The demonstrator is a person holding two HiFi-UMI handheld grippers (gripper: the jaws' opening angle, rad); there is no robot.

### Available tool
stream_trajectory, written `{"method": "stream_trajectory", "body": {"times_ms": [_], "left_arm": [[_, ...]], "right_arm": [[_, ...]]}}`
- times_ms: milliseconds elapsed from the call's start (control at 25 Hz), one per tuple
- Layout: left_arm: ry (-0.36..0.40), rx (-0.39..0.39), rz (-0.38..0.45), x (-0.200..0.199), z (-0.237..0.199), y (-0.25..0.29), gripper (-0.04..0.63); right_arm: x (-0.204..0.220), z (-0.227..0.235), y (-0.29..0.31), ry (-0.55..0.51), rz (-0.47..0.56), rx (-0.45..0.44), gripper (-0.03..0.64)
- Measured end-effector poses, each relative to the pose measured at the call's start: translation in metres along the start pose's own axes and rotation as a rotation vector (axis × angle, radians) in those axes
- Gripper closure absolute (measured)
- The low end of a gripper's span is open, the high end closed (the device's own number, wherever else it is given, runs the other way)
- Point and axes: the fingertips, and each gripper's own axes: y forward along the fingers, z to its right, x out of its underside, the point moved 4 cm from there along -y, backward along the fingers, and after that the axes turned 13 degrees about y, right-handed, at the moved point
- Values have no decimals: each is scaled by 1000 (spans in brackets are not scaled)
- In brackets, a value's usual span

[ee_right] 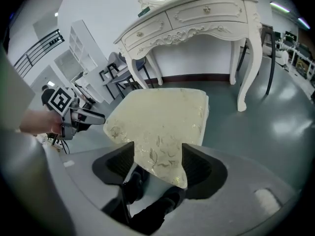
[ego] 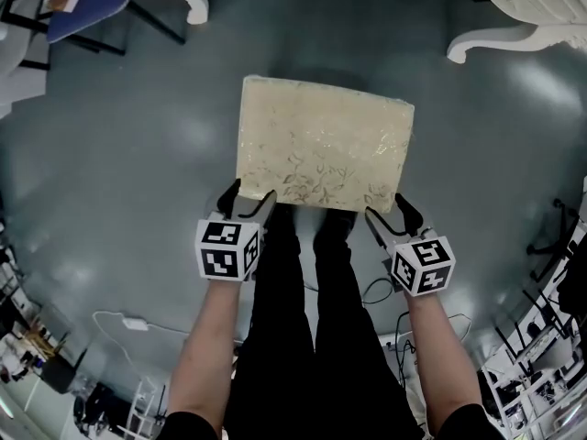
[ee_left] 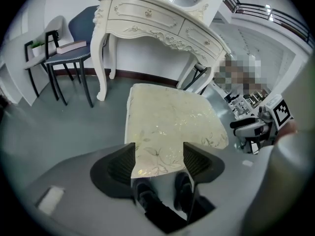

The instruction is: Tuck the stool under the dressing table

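The stool [ego: 321,145] has a cream cushion with a leaf pattern and stands on the grey floor right in front of my feet. The white carved dressing table [ee_left: 157,18] stands beyond it, with only its curled legs [ego: 514,26] in the head view. My left gripper [ego: 248,200] hovers at the stool's near left corner, jaws open, and that corner of the cushion [ee_left: 167,117] shows between them. My right gripper [ego: 389,211] is at the near right corner, also open, with the cushion corner [ee_right: 157,117] between its jaws. Neither pair of pads visibly presses on the cushion.
A dark blue chair [ee_left: 74,48] with a book on it stands left of the dressing table. Cables [ego: 376,291] and a white power block [ego: 136,324] lie on the floor by my legs. Shelves and clutter line the room's edges.
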Motion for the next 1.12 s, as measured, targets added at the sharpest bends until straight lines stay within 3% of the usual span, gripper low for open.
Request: {"method": "stream_trajectory", "body": {"times_ms": [240,480,600,760,1120], "left_arm": [[-7,26,-86,34,-11,16,155],[22,112,-103,32,-12,26,173],[83,145,-112,35,-9,25,166],[224,117,-155,42,-3,29,133],[230,33,-137,39,-3,33,149]], "right_arm": [[30,20,13,15,-74,74,258],[39,23,30,-20,-107,105,259],[40,24,32,-20,-105,106,258],[41,22,32,-32,-100,97,285],[39,22,34,-23,-86,148,299]]}}
